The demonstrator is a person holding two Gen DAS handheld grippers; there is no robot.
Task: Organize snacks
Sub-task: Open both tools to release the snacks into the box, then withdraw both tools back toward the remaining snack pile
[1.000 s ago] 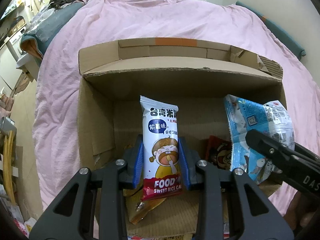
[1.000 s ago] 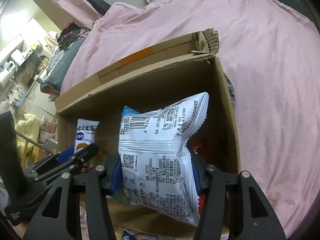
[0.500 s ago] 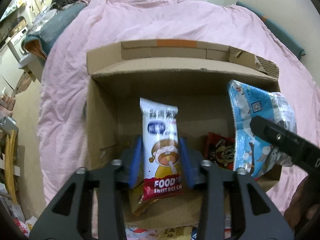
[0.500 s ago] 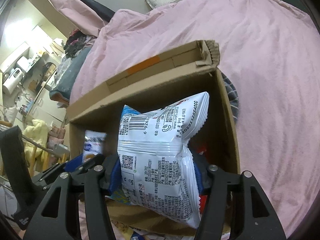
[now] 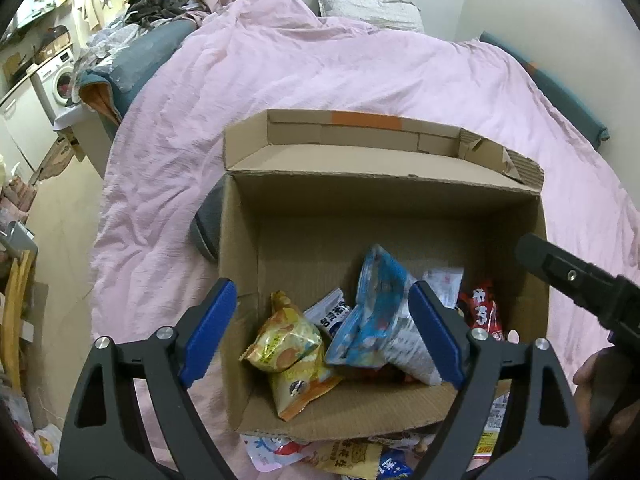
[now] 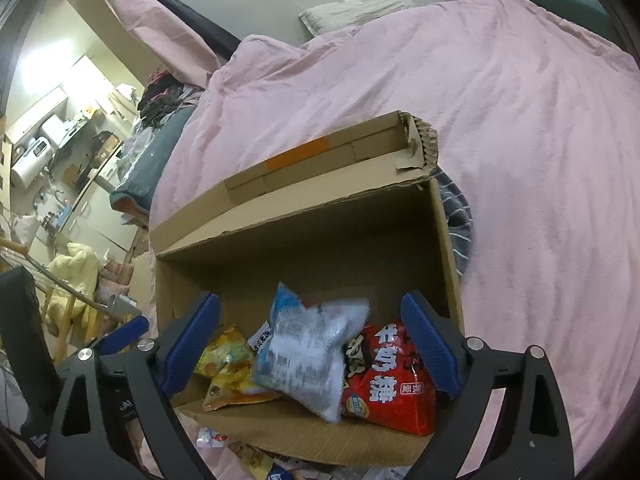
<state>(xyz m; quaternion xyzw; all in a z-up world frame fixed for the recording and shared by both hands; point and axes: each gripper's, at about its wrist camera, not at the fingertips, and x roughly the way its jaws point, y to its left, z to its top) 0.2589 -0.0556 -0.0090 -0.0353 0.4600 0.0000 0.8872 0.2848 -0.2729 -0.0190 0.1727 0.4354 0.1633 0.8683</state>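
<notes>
Pink duvet (image 5: 320, 80) spreads beyond the tongs. Grey pillow (image 5: 368, 10) farthest off. Washing machine (image 5: 60, 80) far left

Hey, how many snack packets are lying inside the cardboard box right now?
4 that show: a yellow packet at the left, a white rice-cake packet behind it, a blue-and-white bag in the middle, and a red bag at the right. Others may be hidden under these.

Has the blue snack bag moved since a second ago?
Yes. The blue snack bag has dropped from between the right gripper's opening fingers onto the cardboard box floor.
</notes>
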